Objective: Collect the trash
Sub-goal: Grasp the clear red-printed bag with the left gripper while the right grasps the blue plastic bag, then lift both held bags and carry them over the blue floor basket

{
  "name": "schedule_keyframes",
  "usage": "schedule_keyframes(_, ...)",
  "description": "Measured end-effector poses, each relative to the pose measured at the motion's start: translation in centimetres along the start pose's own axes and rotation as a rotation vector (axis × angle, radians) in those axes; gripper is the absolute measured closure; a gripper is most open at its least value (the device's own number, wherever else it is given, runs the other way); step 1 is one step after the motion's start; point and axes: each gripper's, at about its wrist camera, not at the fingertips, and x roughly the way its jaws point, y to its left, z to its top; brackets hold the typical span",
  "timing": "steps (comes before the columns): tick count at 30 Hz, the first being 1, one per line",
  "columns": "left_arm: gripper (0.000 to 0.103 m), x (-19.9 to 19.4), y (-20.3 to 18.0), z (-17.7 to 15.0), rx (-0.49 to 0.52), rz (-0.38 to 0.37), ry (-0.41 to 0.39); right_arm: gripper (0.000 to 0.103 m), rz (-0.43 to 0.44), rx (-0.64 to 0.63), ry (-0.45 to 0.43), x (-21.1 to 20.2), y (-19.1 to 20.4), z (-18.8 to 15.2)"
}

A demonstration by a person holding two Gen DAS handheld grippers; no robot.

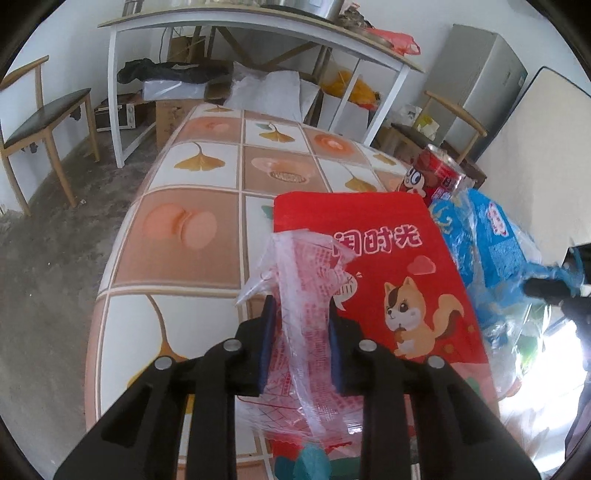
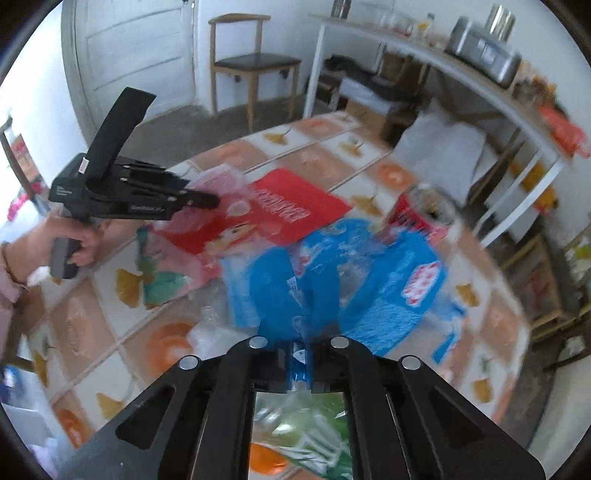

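Note:
My left gripper (image 1: pixel 301 325) is shut on a crumpled clear wrapper with red print (image 1: pixel 306 273), which rises from between its blue pads (image 1: pixel 266 332). Under it a flat red bag with a squirrel picture (image 1: pixel 388 266) lies on the patterned tablecloth (image 1: pixel 192 229). To the right lies a blue plastic bag (image 1: pixel 491 236), and behind it stands a red can (image 1: pixel 432 177). My right gripper (image 2: pixel 300 356) is shut on a fold of the blue plastic bag (image 2: pixel 369 288). In the right wrist view a hand holds the left gripper (image 2: pixel 212 201) over the red bag (image 2: pixel 295 210).
A green-printed wrapper (image 2: pixel 299 424) and clear plastic (image 2: pixel 210 336) lie at the table's near side. Beyond the table stand a white work table (image 1: pixel 258 26) with boxes and bags beneath, wooden chairs (image 1: pixel 40 122) and a grey fridge (image 1: pixel 480 74). The table drops off to the floor at the left (image 1: pixel 55 258).

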Motion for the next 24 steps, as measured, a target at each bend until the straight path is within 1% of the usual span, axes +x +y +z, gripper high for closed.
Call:
schedule_keyframes(2,0.079,-0.4,0.1,0.0,-0.012,0.005,-0.019,0.100,-0.087,0.003,-0.037,-0.9,-0.1,-0.1)
schedule_keyframes(3,0.079,-0.8,0.1,0.1,-0.015,0.005,-0.031,0.100,-0.094,0.024,-0.072,-1.9,-0.6,-0.3)
schedule_keyframes(5,0.079,-1.7,-0.1,0.2,-0.013,0.016,-0.065,0.100,-0.078,0.073,-0.142,-4.2,-1.7,-0.4)
schedule_keyframes(7,0.079,-2.9,-0.3,0.6,-0.015,0.016,-0.103,0.100,-0.122,0.103,-0.203,-6.8,-2.7,-0.6)
schedule_keyframes(10,0.079,-4.6,-0.8,1.2,-0.021,0.013,-0.144,0.100,-0.135,0.143,-0.285,-10.4,-3.9,-0.9)
schedule_keyframes(12,0.079,-5.5,-1.4,1.6,-0.020,-0.003,-0.153,0.100,-0.117,0.179,-0.336,-13.0,-4.9,-1.5)
schedule_keyframes(13,0.079,-6.0,-1.7,1.8,-0.020,0.002,-0.163,0.100,-0.116,0.205,-0.370,-14.3,-5.3,-1.8)
schedule_keyframes(15,0.079,-6.9,-2.7,2.1,-0.019,-0.009,-0.176,0.100,-0.114,0.231,-0.404,-16.0,-5.9,-2.3)
schedule_keyframes(17,0.079,-8.1,-3.8,2.1,-0.020,-0.028,-0.194,0.100,-0.114,0.253,-0.433,-17.6,-6.4,-3.0)
schedule_keyframes(19,0.079,-9.3,-5.1,2.0,-0.015,-0.049,-0.211,0.100,-0.097,0.287,-0.466,-19.5,-6.9,-4.2)
schedule_keyframes(21,0.079,-10.7,-6.9,1.5,-0.012,-0.101,-0.224,0.100,-0.082,0.309,-0.482,-20.9,-7.3,-5.1)
schedule_keyframes(22,0.079,-11.2,-8.0,1.3,-0.006,-0.121,-0.224,0.100,-0.082,0.317,-0.493,-22.2,-7.5,-6.0)
schedule_keyframes(24,0.079,-12.5,-11.2,0.3,0.036,-0.177,-0.221,0.100,-0.090,0.329,-0.511,-23.8,-7.5,-7.4)
